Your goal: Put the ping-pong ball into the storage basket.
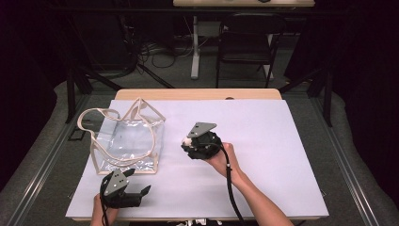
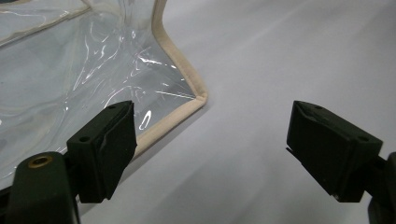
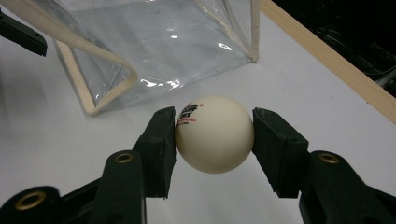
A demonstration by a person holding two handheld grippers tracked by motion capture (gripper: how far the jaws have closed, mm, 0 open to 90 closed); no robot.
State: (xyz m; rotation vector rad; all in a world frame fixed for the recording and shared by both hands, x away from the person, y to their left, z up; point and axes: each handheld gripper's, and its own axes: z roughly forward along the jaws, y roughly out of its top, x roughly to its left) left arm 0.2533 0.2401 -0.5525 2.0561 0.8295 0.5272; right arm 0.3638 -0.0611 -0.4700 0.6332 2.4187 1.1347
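White surface point(image 1: 263, 155) carries all items. Nearest, left gripper point(image 1: 139, 182) is released, jaws apart beside the bag point(image 1: 127, 141) corner. Farther in, right gripper point(image 3: 214, 135) is clenched on the ball point(image 3: 215, 134), near the bag.

White ball point(image 3: 214, 134), round and glossy with small red and black print, clamped between the jaws of the right gripper point(image 3: 214, 140) above the desk. Clear bag point(image 1: 128, 140) with beige trim and looping handles, left of the ball.
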